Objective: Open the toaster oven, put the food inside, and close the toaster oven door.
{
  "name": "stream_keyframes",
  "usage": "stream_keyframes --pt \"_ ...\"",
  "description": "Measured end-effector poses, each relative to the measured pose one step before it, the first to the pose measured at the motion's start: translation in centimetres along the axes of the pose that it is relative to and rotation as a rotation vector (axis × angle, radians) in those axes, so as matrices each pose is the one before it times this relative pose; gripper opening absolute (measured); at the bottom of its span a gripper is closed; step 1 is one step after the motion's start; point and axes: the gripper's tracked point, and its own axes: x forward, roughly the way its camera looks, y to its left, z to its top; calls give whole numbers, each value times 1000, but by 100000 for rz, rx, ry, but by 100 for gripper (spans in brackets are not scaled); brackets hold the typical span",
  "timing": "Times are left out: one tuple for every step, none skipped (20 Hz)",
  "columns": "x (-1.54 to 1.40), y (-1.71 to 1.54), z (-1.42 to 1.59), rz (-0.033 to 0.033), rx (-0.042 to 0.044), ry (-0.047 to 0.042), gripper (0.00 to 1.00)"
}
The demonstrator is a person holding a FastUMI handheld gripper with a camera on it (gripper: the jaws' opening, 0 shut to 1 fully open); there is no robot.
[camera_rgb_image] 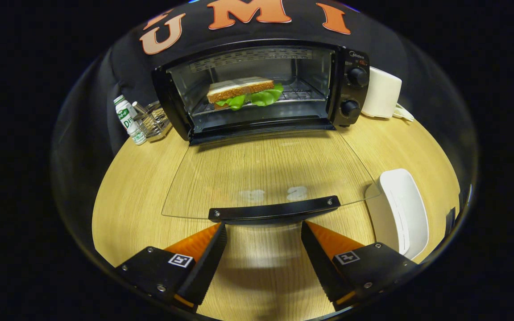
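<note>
Gripper view: a wooden table (150,187) is seen bearing the open toaster oven (261,89), sandwich (243,91) inside; the gripper (263,229) is spread wide, empty, just before the lowered door's handle (275,208).

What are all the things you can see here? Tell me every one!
toaster oven: 1, black, at the back of the table, door open
glass door: 1, clear, folded down flat towards the jaws
door handle: 1, black, on the door's near edge, just ahead of the jaws
sandwich: 1, brown bread with green lettuce, on the rack inside the oven
knobs: 2, black, on the oven's right panel, one above the other
bottle: 1, white with green label, left of the oven
wire holder: 1, silver, between bottle and oven
white container: 1, right of the oven
white dish: 1, right of the door
table: 1, light wood
gripper: 1, jaws open, holding nothing
</note>
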Motion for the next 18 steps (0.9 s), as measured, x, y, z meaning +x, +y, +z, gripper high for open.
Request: stream_keyframes --pt "-138 -119 405 -658 1846 -792 99" --pt "-95 -37 91 198 1857 149 99" --pt "-51 40 -21 446 44 189 99" --pt "-208 -77 134 -207 -427 -639 99" --pt "-122 -145 303 -591 -493 -1376 100" --pt "-256 44 221 -85 -29 -777 100" --pt "-281 41 298 5 227 -912 100" --pt "-288 -25 314 17 51 -616 100" --pt "-296 19 430 62 -12 -850 100" --pt "-354 -116 459 -121 -7 -1130 100" --pt "-252 -41 488 42 -251 -997 100" --pt "-317 -104 555 -140 -315 -1527 100" --pt "-306 -126 613 -148 -432 -1333 100" --pt "-246 -133 595 -198 -382 -1720 100" --pt "-220 35 622 124 -284 -1134 100" --pt "-231 41 468 -41 -28 -778 100" --pt "-180 53 486 -43 -185 -933 100" --pt "201 -2 682 85 -206 -1138 100"
